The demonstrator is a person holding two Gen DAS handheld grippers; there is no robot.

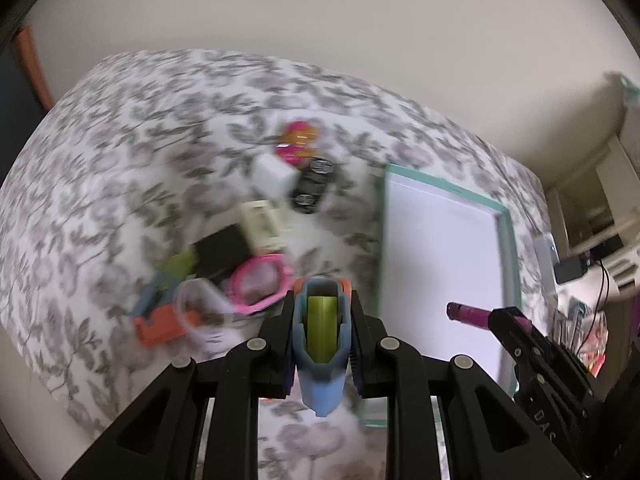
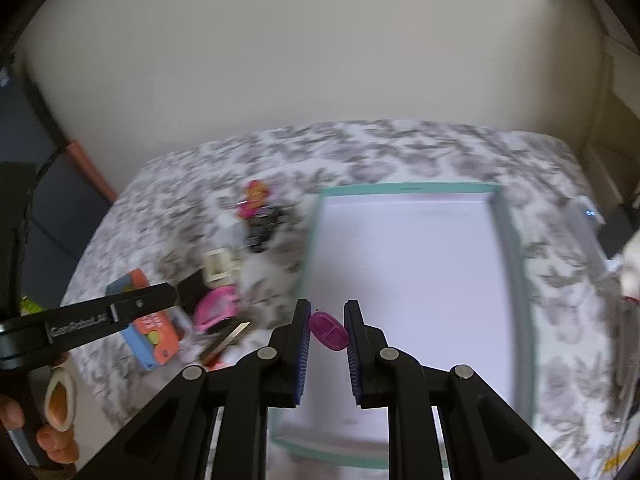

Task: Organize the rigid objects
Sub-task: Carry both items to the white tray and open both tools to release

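Note:
My left gripper (image 1: pixel 322 316) is shut on a blue and orange tape dispenser (image 1: pixel 322 340) with a green roll, held above the flowered bedspread beside the tray's left edge. My right gripper (image 2: pixel 327 328) is shut on a small magenta tube (image 2: pixel 327 330), which also shows in the left wrist view (image 1: pixel 468 314), over the near part of the teal-rimmed white tray (image 2: pixel 404 188). The tray (image 1: pixel 444 186) looks empty. A pile of small objects lies left of the tray: a pink ring-shaped item (image 1: pixel 260 284), an orange and blue box (image 1: pixel 160 320), a black box (image 1: pixel 222 252) and a white cube (image 1: pixel 274 174).
The pile also holds a beige card (image 1: pixel 262 224), a black toy car (image 1: pixel 314 184) and a pink and orange toy (image 1: pixel 298 142). A wall stands behind the bed. Shelves and cables (image 1: pixel 596 248) are at the right. Both views are motion-blurred.

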